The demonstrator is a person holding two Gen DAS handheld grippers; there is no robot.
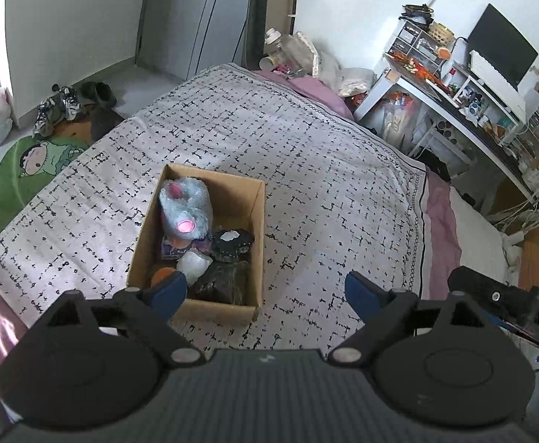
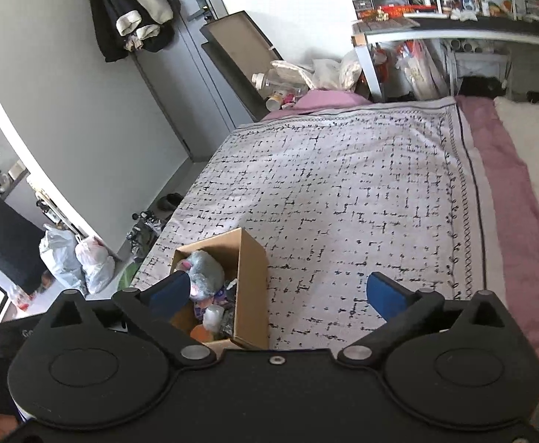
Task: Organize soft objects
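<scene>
A cardboard box sits on the patterned bedspread toward its near-left corner, and the soft things lie packed inside it. The left wrist view looks down into the box: a grey plush toy with pink patches fills the far-left part, a black soft item lies against the right wall, and a white soft piece sits between them nearer the front. The left gripper hangs above the box's near edge with its 2 blue-tipped fingers spread wide and nothing between them. The right wrist view shows the same box from lower and farther right, so its outer right wall hides much of the contents; only the grey plush is plain there. The right gripper is also spread apart and empty, just right of the box. Only the left view shows the green cartoon cushion on the floor off the bed's left edge; only the right shows clothes hanging on the door.
</scene>
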